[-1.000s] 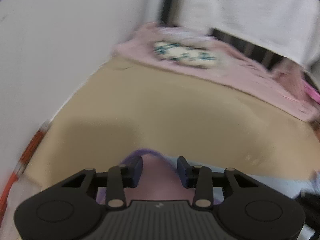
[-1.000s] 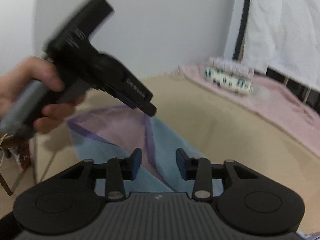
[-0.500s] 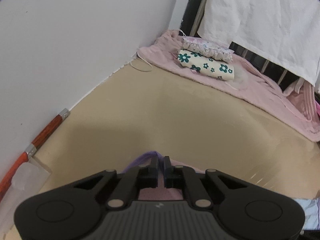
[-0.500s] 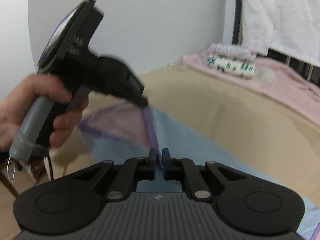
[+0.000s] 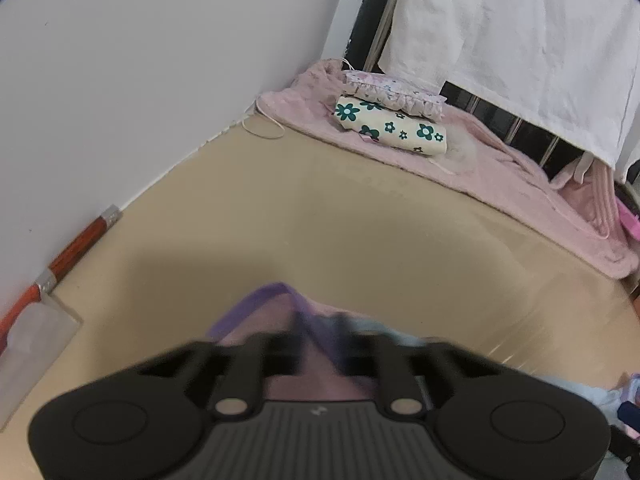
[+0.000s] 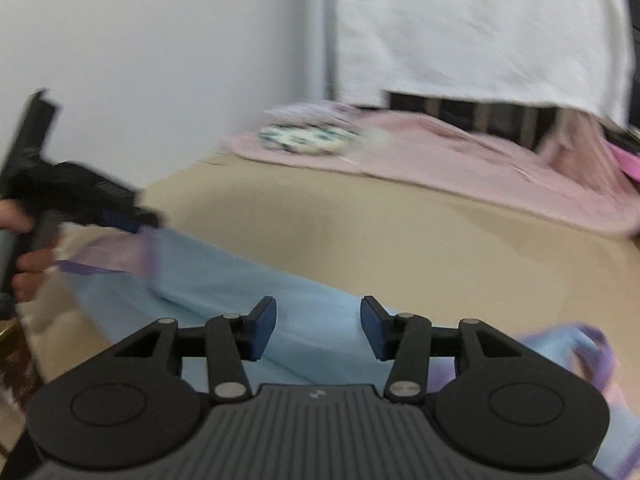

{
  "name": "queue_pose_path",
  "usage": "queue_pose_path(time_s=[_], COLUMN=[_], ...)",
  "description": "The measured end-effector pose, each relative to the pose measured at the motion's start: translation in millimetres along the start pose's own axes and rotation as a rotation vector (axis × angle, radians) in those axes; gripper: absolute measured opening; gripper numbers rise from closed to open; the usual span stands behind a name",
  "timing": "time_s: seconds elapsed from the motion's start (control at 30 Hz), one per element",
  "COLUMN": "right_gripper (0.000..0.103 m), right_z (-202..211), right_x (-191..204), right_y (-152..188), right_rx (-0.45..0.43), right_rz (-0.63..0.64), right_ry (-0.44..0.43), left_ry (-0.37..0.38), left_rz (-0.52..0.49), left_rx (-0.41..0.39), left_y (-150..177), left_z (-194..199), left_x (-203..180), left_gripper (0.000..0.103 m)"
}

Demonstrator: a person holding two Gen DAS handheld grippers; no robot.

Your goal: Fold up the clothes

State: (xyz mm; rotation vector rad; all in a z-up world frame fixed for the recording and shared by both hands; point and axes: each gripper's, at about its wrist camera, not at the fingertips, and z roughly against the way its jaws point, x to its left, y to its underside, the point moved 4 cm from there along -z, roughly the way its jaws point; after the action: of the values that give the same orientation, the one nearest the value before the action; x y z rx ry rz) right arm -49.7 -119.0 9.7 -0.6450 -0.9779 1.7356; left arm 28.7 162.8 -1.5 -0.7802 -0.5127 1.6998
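Tan bed surface (image 5: pixel 360 240) w/ white wall (image 5: pixel 140 80) beside; pink blanket (image 5: pixel 520 184) and floral bundle (image 5: pixel 392 126) at far end. Light-blue garment (image 6: pixel 248 280) lies across the surface. Right gripper (image 6: pixel 318 326) wide open, empty, above it. Left gripper (image 5: pixel 318 344) blurred, fingers look parted; cannot tell if it grips the purple-trimmed edge.

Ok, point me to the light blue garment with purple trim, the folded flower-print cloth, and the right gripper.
light blue garment with purple trim (image 6: pixel 240 276), right wrist view, on its blue panel.
folded flower-print cloth (image 5: pixel 394 126), left wrist view, on its top face.
right gripper (image 6: pixel 318 326), right wrist view, midway between its open fingers.
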Motion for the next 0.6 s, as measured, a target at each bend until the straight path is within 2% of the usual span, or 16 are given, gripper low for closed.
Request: queue_pose_path(time_s=[0.13, 0.43, 0.53, 0.6], right_gripper=[0.048, 0.048, 0.048, 0.048], right_z=[1.5, 11.4, 10.9, 15.2], right_x=[-25.4, -12.2, -8.3, -8.5], right_y=[14.1, 33.3, 36.1, 34.8], right_rx=[0.026, 0.047, 0.061, 0.048], right_rz=[-0.06, 0.002, 0.007, 0.01], right_ry=[0.041, 0.028, 0.012, 0.012], left_ry=[0.011, 0.019, -0.018, -0.057], left_rz=[0.005, 0.052, 0.049, 0.04], left_rx=[-0.021, -0.096, -0.092, -0.097], left_y=[-3.1, -10.2, -10.9, -10.2], left_z=[-2.9, -8.8, -12.2, -8.8], left_x=[1.0, 9.5, 11.7, 10.7], left_gripper=[0.002, 0.0, 0.003, 0.01])
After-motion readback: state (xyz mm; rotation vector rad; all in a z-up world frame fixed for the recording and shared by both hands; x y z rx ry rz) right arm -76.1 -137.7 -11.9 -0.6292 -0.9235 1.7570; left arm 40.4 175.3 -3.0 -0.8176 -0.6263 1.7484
